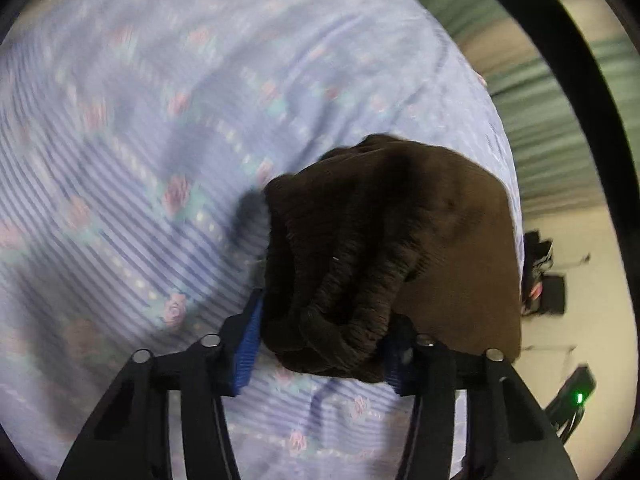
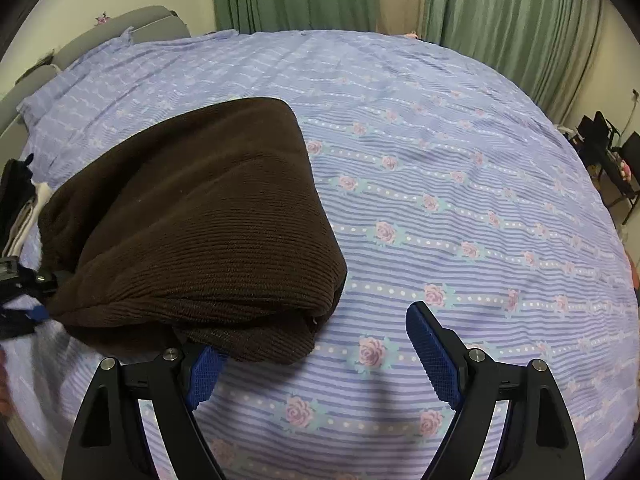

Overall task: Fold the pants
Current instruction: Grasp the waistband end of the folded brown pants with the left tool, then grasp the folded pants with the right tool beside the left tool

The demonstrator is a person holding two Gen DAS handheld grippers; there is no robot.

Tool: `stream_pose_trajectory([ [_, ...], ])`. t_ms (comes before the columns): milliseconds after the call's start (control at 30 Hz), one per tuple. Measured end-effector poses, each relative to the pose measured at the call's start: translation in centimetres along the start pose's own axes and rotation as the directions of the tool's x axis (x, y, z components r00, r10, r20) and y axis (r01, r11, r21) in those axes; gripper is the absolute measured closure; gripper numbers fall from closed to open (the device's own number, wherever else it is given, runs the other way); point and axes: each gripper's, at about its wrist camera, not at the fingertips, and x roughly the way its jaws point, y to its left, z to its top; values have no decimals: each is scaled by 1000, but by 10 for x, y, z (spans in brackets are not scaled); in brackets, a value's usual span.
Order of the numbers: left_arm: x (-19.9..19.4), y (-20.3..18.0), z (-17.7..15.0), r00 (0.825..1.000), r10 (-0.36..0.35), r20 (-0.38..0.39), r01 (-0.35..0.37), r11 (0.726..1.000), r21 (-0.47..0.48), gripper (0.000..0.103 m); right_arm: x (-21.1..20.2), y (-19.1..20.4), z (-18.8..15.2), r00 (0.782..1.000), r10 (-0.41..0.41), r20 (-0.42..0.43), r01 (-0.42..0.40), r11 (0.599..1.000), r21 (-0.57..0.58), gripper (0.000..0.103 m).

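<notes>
So the brown corduroy pants [image 2: 192,216] are bunched into a thick folded bundle on the left half of the right wrist view, sitting on the lavender rose-print bedsheet [image 2: 460,184]. The bundle's right edge runs diagonally from the upper middle down to a rounded corner just above the bottom center, and its lower edge hangs over the left blue pad [image 2: 204,374] of the right gripper [image 2: 316,356]. That gripper's jaws are spread wide with nothing pinched between them, just bare sheet showing in the gap.

The left gripper [image 1: 320,352] is clamped on a wad of the pants [image 1: 384,248]; ribbed folds fill the whole space between its blue pads [image 1: 248,344] in the lower middle of that view. You can also spot it at the far left edge of the right wrist view [image 2: 24,300], right at the bundle's left end.

Room-wise, the whole right side and top of the right wrist frame is open sheet. Green curtains [image 2: 512,20] line the top, a grey headboard [image 2: 120,28] sits upper left, and black chairs [image 2: 604,136] stand at the far right past the bed's edge. The left wrist view is pretty motion-blurred, with the bed edge curving down its right side.
</notes>
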Motion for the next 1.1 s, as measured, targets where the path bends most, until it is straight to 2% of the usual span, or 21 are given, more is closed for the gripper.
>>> stream_pose_trajectory([
  [167, -46, -63, 19, 988, -11, 156, -22, 978, 207, 59, -7, -12, 3, 999, 33, 32, -34, 999, 18, 18],
  [333, -60, -114, 57, 972, -85, 221, 18, 957, 291, 61, 3, -9, 13, 995, 92, 35, -92, 996, -2, 18],
  [433, -70, -145, 74, 959, -130, 253, 32, 932, 360, 63, 11, 0, 20, 992, 124, 38, -123, 992, -18, 18],
  [467, -73, -154, 77, 955, -144, 260, 35, 923, 383, 63, 15, 4, 24, 993, 115, 40, -114, 993, -27, 19],
  [500, -76, -161, 79, 951, -152, 269, 32, 915, 402, 63, 15, 4, 27, 994, 100, 51, -99, 995, -22, 32],
  [533, -75, -165, 81, 953, -153, 263, 33, 911, 410, 64, 12, 1, 31, 993, 90, 70, -90, 996, 4, 56],
  [567, -72, -166, 82, 957, -154, 246, 43, 913, 405, 65, 8, -6, 36, 992, 90, 86, -94, 994, 48, 64],
  [600, -66, -162, 82, 962, -157, 222, 61, 921, 385, 65, 1, -20, 40, 992, 65, 105, -78, 989, 129, 65],
  [633, -57, -154, 81, 968, -155, 196, 76, 930, 359, 65, -6, -30, 42, 990, 43, 132, -68, 980, 189, 66],
  [700, -32, -132, 72, 981, -141, 132, 100, 955, 281, 66, -10, -44, 43, 991, 13, 132, -45, 970, 239, 66],
  [733, -18, -120, 67, 984, -147, 95, 121, 963, 240, 75, -9, -47, 44, 993, -8, 121, -21, 972, 235, 66],
  [800, 2, -99, 55, 990, -133, 37, 126, 979, 161, 75, 1, -46, 40, 994, -58, 91, 41, 982, 185, 66],
  [900, 21, -79, 40, 992, -123, 6, 122, 988, 97, 75, 15, -44, 30, 996, -72, 58, 63, 988, 140, 66],
  [967, 25, -79, 30, 994, -111, -4, 111, 988, 104, 75, 21, -44, 24, 994, -95, 48, 89, 989, 115, 66],
  [1100, 33, -92, 19, 999, -38, 8, 36, 978, 204, 72, 27, -60, 19, 998, -62, 25, 58, 986, 155, 60],
])
